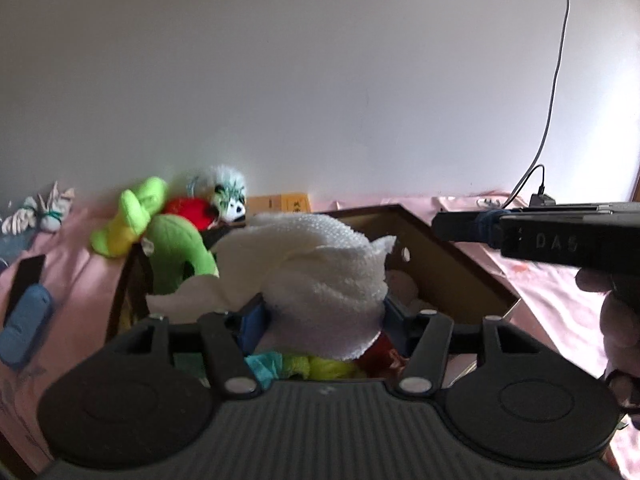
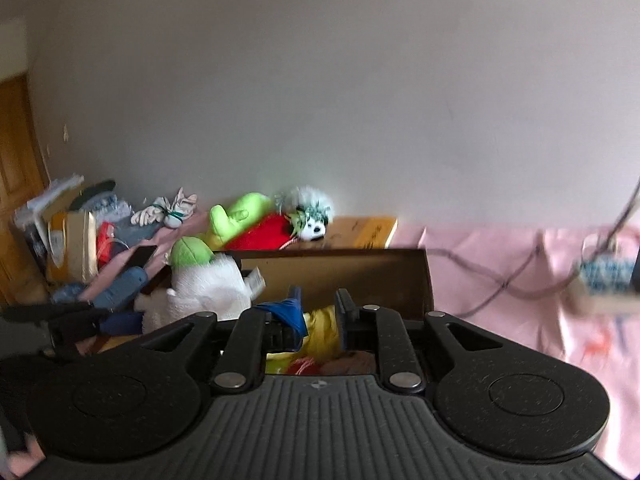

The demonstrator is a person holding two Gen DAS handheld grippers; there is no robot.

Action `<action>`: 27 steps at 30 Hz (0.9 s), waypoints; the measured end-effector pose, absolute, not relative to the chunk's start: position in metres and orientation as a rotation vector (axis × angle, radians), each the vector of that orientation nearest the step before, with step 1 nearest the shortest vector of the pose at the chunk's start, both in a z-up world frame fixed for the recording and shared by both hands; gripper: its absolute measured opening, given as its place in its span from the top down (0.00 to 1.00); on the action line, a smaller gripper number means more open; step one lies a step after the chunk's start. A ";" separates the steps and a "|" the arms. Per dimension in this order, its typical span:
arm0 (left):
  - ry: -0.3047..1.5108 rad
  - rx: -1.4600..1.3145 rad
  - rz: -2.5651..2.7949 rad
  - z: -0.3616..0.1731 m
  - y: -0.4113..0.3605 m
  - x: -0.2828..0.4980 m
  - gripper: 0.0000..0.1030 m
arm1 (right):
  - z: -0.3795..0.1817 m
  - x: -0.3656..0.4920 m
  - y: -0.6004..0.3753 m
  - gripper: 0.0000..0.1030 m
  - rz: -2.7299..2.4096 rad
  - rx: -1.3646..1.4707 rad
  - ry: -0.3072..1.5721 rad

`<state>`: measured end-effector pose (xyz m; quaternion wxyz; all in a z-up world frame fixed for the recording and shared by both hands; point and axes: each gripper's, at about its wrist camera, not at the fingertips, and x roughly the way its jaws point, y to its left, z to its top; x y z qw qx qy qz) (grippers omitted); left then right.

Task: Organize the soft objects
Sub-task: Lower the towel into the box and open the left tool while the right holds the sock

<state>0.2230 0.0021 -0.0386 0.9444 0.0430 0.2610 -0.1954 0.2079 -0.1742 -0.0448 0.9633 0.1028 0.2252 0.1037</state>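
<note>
My left gripper [image 1: 320, 312] is shut on a white textured cloth [image 1: 312, 264] and holds it above the brown box [image 1: 448, 264]. A green plush [image 1: 176, 256] leans at the box's left side, and coloured soft things [image 1: 304, 364] lie inside. My right gripper [image 2: 318, 314] is open over the same box [image 2: 352, 272], above a yellow soft thing [image 2: 320, 334] and beside a blue cloth [image 2: 286, 310]. The white cloth [image 2: 208, 288] and the left gripper show at the left of the right wrist view. The right gripper's body [image 1: 560, 240] crosses the right of the left wrist view.
Behind the box lie a lime plush [image 2: 236, 216], a red plush [image 2: 268, 234] and a white fuzzy toy [image 2: 314, 212] against the wall. A pink sheet [image 2: 500, 280] carries cables and a charger. Clutter piles at the left [image 2: 72, 240], beside a black phone [image 1: 28, 276].
</note>
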 end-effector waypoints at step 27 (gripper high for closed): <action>0.483 0.063 -0.292 -0.024 0.033 0.168 0.33 | -0.132 0.093 -0.112 0.92 0.056 -0.208 0.606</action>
